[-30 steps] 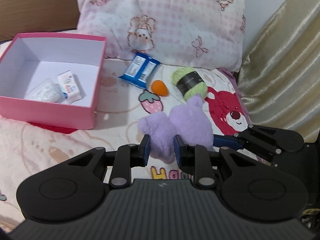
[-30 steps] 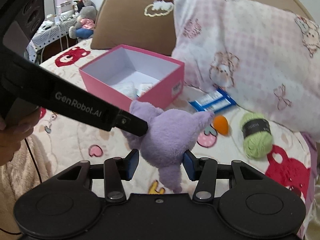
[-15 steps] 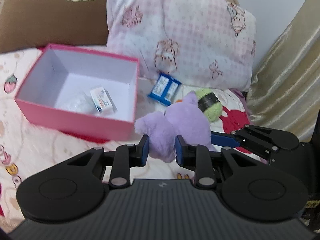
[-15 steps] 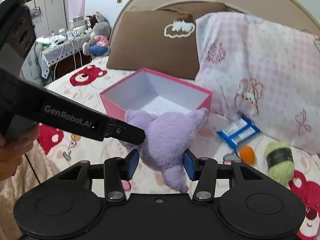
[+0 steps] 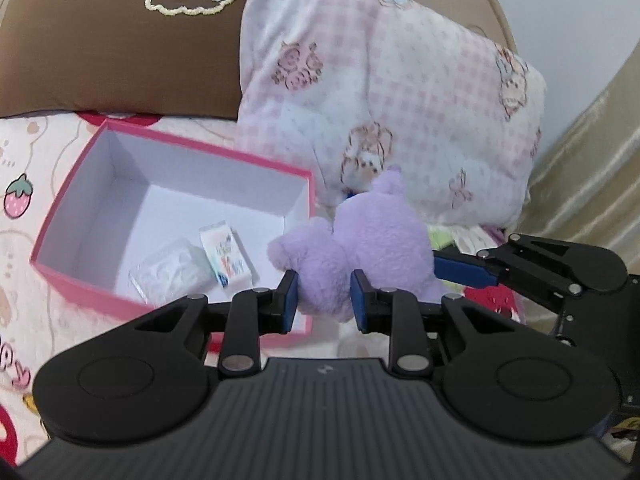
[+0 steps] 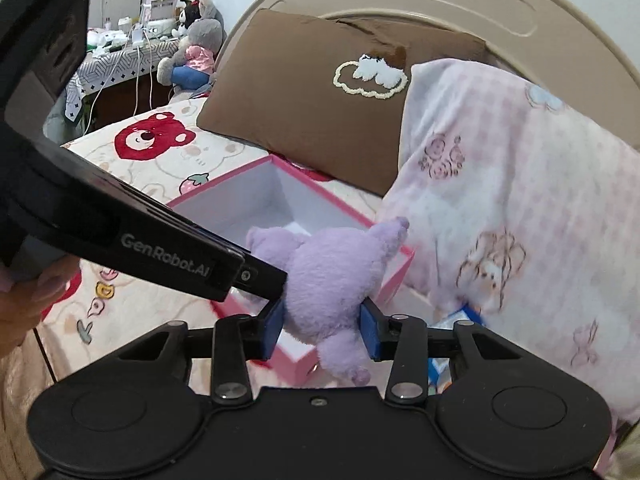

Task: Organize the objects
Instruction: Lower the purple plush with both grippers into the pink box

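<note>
Plush [image 5: 360,248] pinched by both my left gripper [image 5: 324,300] and right gripper [image 6: 322,330], whose jaws just closed further; pink box [image 5: 100,300] sits lower left, left gripper nearer.

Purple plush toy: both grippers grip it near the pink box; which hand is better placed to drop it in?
Probably left: the left gripper holds the purple plush toy right beside the pink box.
</note>
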Available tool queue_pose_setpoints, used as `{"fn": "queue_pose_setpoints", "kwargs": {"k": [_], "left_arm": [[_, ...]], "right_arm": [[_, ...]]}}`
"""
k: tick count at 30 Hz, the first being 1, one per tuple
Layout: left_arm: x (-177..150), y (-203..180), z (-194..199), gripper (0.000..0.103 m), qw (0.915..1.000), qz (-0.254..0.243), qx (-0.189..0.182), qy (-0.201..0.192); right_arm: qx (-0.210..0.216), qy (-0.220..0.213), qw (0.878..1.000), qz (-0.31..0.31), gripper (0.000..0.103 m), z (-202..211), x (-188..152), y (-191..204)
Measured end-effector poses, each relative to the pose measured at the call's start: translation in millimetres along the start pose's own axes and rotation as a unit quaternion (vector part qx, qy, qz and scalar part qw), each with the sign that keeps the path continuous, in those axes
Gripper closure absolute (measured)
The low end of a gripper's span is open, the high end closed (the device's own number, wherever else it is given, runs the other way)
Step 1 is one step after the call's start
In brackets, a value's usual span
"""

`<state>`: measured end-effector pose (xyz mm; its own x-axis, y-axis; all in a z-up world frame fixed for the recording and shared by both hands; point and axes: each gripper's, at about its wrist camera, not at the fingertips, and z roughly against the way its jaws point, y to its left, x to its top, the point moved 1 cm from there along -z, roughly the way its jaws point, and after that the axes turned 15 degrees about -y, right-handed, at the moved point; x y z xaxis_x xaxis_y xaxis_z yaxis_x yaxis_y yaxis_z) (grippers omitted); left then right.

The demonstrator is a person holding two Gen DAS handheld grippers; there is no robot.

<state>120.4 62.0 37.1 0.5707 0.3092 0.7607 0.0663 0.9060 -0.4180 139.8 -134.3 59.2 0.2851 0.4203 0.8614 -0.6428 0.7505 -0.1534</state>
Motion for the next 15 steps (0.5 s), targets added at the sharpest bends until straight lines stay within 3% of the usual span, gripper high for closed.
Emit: {"fn": "queue_pose_setpoints", "kwargs": {"k": [9,15], "left_arm": [[19,44,-27,0.078,0.9989,0.044,0.011,-0.007],[10,71,-31,0.078,0.9977,0.043,0.035,-0.039]], "right_arm": [[0.023,-0.004,0.999,-0.023,0.063,-47,17,-11],[0.054,-0.006,0.998,-0.044,0.065,-81,18,-7]]}}
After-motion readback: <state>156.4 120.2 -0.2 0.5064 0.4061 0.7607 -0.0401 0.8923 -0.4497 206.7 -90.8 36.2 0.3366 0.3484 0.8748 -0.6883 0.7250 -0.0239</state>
